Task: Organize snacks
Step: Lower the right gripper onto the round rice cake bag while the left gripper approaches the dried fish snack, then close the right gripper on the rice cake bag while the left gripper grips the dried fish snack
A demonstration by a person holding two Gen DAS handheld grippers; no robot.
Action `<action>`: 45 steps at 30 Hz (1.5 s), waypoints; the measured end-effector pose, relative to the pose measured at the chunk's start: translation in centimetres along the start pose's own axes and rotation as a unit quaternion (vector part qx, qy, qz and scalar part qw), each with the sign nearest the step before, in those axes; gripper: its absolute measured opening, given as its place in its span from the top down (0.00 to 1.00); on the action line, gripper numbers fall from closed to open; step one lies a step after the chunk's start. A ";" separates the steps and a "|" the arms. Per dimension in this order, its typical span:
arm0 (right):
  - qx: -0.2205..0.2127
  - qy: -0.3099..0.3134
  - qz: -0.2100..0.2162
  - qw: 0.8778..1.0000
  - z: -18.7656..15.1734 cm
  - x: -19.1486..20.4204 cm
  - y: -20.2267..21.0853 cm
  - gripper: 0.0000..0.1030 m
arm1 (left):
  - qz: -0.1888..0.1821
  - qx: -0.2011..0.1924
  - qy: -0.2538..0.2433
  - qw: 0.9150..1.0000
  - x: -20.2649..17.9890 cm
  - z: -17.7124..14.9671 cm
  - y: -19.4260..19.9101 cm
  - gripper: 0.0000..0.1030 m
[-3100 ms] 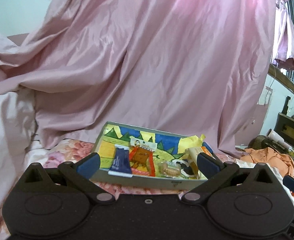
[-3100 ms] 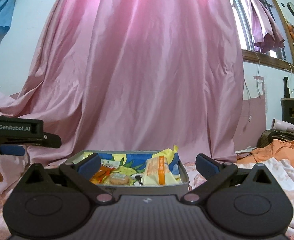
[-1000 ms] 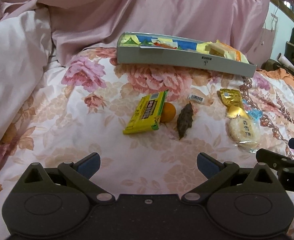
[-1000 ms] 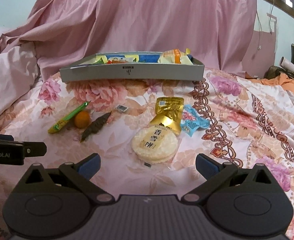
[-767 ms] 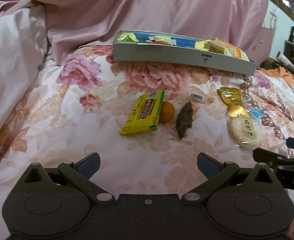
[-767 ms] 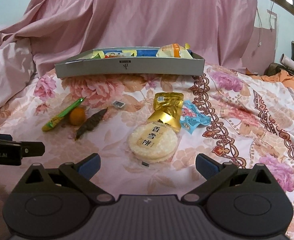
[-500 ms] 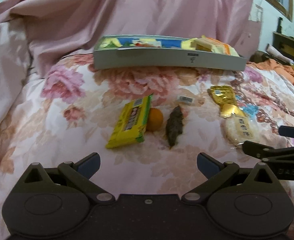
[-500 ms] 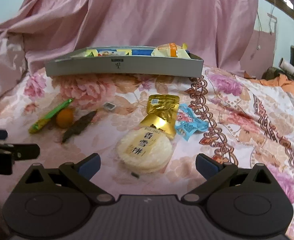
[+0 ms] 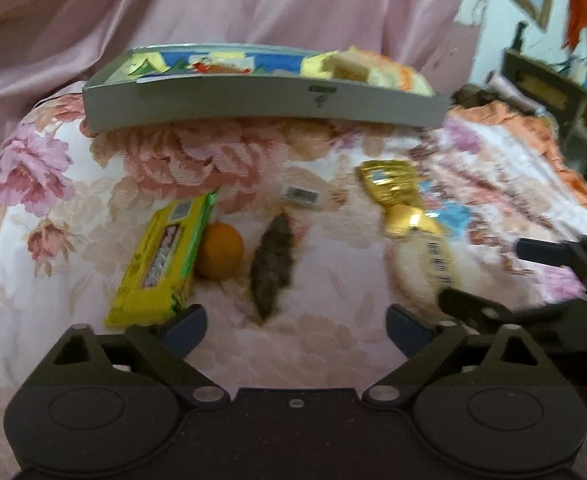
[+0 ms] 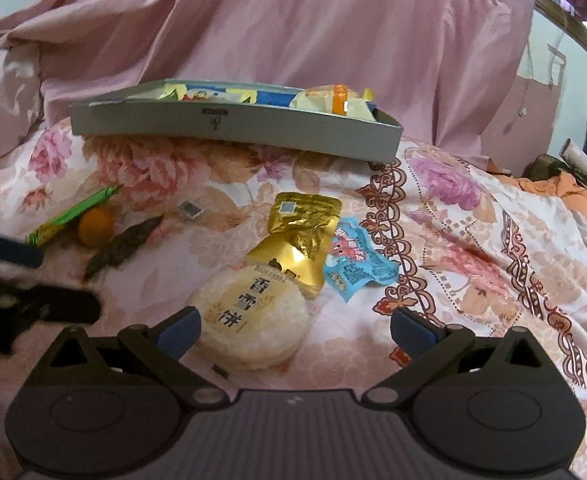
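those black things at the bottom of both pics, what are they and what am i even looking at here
They are handheld grippers, one in each of a person's hands, each with a camera looking forward along its two blue-tipped fingers. One picture is from the left gripper, the other from the right gripper.

Both look over a flowered bedspread. On it lie a yellow-green snack bar, a small orange, a dark brown snack, a round rice cracker pack, a gold packet and a blue packet. Behind them sits a grey tray already holding snacks.

Neither gripper holds anything. The right one is open; the left one's jaws are closing with nothing between them.
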State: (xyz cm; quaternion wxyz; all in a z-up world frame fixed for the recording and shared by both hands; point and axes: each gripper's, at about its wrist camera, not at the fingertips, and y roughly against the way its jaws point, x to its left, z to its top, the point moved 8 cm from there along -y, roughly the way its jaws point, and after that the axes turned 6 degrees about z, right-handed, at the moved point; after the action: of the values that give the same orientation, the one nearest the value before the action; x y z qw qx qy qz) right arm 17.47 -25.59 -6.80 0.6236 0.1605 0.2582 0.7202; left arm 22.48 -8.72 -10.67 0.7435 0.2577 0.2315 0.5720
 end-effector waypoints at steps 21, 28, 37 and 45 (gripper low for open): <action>0.005 -0.009 0.054 0.998 -0.2 1.3 -2.1 0.00 | 0.020 0.019 -0.006 1.000 -0.1 2.3 -4.0 0.52; 0.014 -0.048 0.062 0.997 -0.3 0.3 -3.6 0.04 | 0.016 0.028 0.007 0.999 0.0 1.3 -2.8 0.52; 0.007 -0.052 0.083 0.995 0.0 0.9 -2.7 0.26 | 0.025 0.043 0.030 0.998 1.0 -1.1 0.1 0.52; 0.005 -0.048 0.103 0.994 0.1 2.3 -1.3 0.31 | 0.025 0.057 0.037 0.997 1.3 -2.9 2.3 0.52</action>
State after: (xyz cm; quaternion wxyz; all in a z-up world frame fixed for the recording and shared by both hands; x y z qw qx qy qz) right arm 18.22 -23.16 -7.66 0.5571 0.2237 0.2135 0.7707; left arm 19.28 -6.63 -11.48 0.7037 0.2841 0.2846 0.5857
